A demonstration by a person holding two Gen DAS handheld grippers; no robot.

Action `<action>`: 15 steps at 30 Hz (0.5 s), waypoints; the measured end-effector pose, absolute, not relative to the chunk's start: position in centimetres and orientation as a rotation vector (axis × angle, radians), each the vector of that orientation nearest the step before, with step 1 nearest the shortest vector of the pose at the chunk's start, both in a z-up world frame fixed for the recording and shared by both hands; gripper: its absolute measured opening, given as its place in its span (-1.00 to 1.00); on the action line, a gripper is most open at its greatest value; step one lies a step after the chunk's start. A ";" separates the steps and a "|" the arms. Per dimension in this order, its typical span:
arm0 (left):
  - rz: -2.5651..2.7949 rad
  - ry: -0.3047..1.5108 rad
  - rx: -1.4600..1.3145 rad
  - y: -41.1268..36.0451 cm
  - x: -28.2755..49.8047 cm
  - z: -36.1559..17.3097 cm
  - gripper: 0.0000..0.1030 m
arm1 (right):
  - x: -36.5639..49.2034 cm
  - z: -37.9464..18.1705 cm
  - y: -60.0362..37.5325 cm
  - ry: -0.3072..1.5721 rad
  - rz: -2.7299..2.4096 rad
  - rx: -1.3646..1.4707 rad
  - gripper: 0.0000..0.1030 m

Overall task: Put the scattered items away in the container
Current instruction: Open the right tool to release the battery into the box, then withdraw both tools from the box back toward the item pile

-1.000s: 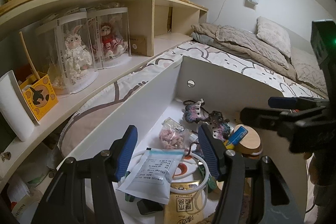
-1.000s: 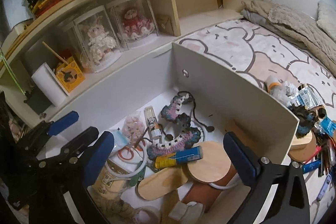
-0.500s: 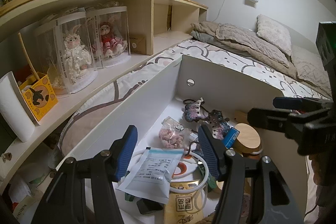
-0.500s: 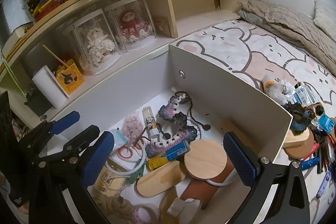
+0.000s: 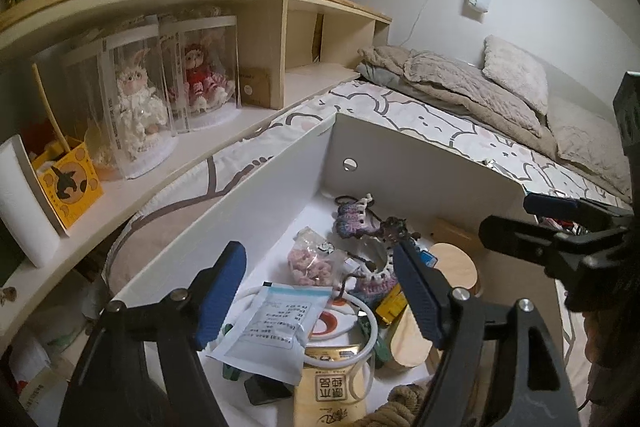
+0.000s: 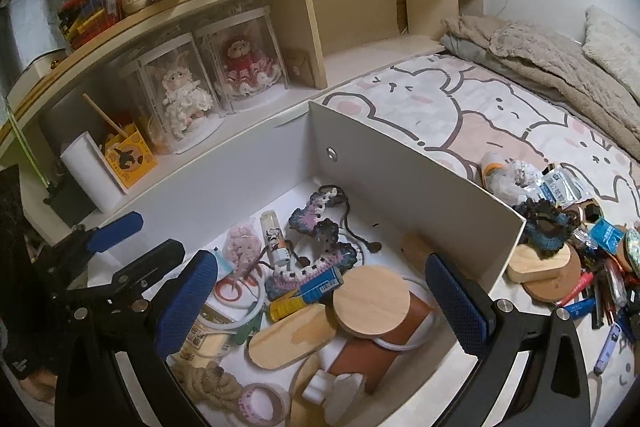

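The left gripper [image 5: 320, 291] hangs tilted down over the white container [image 6: 420, 187], its jaws just opened wider and parted around a white sachet [image 5: 276, 331] that lies loose on the pile by the near edge. The right gripper [image 6: 320, 303] also slants down over the container, jaws spread wide and empty, above one round wooden disc [image 6: 370, 301] and one blue-and-yellow tube [image 6: 306, 293]. More scattered items [image 6: 580, 259] lie on the bed sheet [image 6: 480, 115] outside the container's right wall. Two boxed dolls [image 6: 212, 83] stand on the shelf.
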State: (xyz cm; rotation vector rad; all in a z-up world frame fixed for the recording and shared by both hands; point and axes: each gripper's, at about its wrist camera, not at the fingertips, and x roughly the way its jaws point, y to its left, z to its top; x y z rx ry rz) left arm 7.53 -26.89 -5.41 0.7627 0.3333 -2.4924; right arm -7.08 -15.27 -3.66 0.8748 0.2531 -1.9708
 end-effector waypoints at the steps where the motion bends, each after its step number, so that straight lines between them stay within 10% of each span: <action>1: -2.491 0.331 0.762 -26.8 7.5 -5.2 0.57 | -7.1 -3.6 -15.1 0.250 -1.977 0.873 1.00; 15: -2.478 0.258 0.716 -25.3 7.4 -3.2 1.00 | -6.9 -3.0 -12.4 0.211 -2.030 0.841 1.00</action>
